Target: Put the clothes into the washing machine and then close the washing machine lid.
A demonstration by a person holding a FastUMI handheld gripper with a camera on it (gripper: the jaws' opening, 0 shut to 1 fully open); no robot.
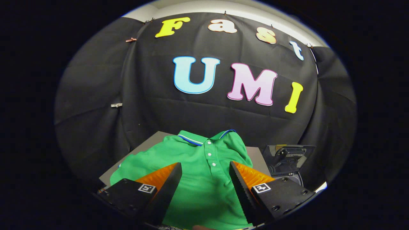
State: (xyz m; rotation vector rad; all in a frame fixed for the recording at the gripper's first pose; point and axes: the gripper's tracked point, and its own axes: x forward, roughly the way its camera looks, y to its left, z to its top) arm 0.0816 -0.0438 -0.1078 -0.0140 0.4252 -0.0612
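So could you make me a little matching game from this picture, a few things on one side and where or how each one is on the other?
Things:
1. green polo shirt
2. claw
3. washing machine lid
4. grey table

Places or states:
A. standing raised, beyond the right-hand finger, beside the shirt
B. open, a finger on each side of the button placket
C. spread out with the collar pointing away from the fingers
D. lying under the shirt, edges showing around it

Pairs: 1-C, 2-B, 3-A, 4-D
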